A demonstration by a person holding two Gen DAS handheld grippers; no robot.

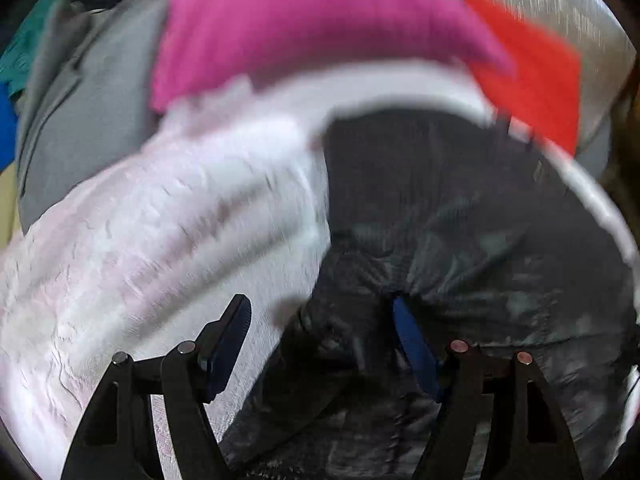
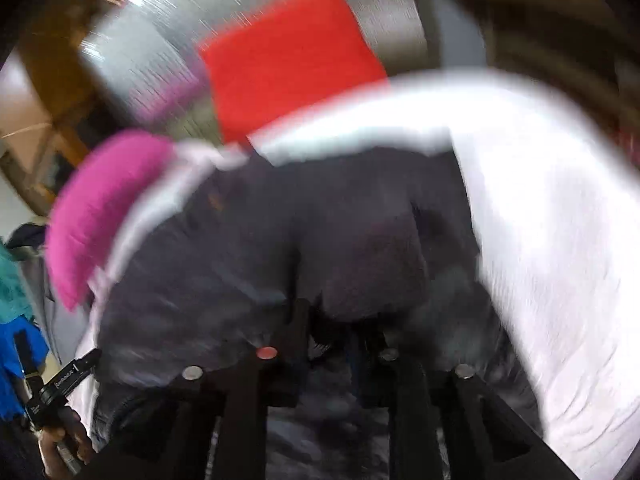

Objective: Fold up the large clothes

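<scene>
A dark grey, slightly shiny garment (image 1: pixel 460 220) lies crumpled on a white and pale pink cloth (image 1: pixel 160 220). My left gripper (image 1: pixel 320 316) hovers open over the garment's left edge. One blue pad (image 1: pixel 408 332) touches a fold and the other finger (image 1: pixel 234 328) is above the white cloth. In the right wrist view the same dark garment (image 2: pixel 280 232) bunches up between the narrow jaws of my right gripper (image 2: pixel 328 328), which is shut on a pinch of it. Both views are blurred.
A folded pink cloth (image 1: pixel 300 28) and a folded red cloth (image 1: pixel 532 80) lie beyond the garment on a silvery surface (image 2: pixel 192 28). A grey garment (image 1: pixel 92 112) and teal and blue clothes (image 2: pixel 16 320) lie at the left. A person's hand (image 2: pixel 66 440) shows at the lower left.
</scene>
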